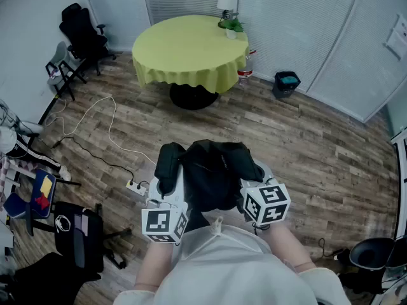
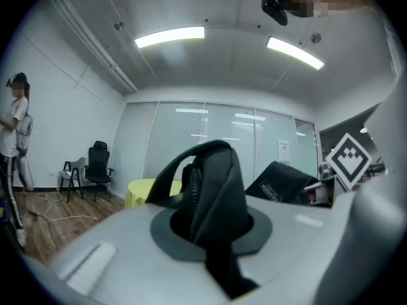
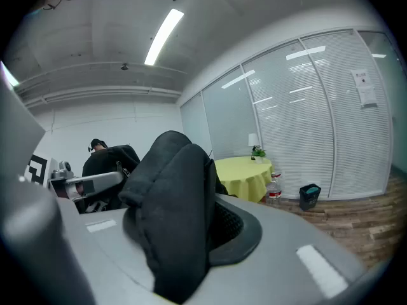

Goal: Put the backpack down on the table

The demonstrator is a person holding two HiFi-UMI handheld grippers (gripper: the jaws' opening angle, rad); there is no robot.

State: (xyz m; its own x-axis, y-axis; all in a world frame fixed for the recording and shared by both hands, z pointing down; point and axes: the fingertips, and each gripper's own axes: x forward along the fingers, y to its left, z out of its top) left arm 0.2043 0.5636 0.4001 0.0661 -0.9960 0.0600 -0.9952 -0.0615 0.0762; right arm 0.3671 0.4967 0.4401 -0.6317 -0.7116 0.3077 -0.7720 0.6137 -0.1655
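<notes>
- Up in the air, close to the person's chest, the backpack [image 1: 213,173] hangs between the left gripper [image 1: 168,186] and the right gripper [image 1: 253,178], over the wood floor [image 1: 305,138], resting on nothing
- left gripper: jaws pressed together on a black strap-like fold of the backpack, zipper teeth [image 2: 193,183] run along that fold, nothing else in the jaws
- right gripper: jaws likewise clamped on a thick padded black fold; looks like a shoulder strap, can't say for sure
- head view: one gripper at each side edge of the pack, bulk of it bunched between them
- worktop [image 1: 184,49]: round, yellow-green cloth, well apart from the backpack, across the floor straight ahead
- lamp [image 1: 225,0] and small plant [image 1: 231,26] sit at the worktop's far right rim, rest of the top is bare
- progress, judged: pick-up is done, both holds look firm; the carry and the set-down are left, nothing placed yet
- left to do, judged: bring the pack over the bare cloth, clear of lamp and plant, lower it, open both grippers
- backpack look: black, soft fabric, slumped, top folded over, padded straps, small label [image 2: 275,187] on its body in the left gripper view
- handling guess: limp, likely to sag and spread once set down
</notes>
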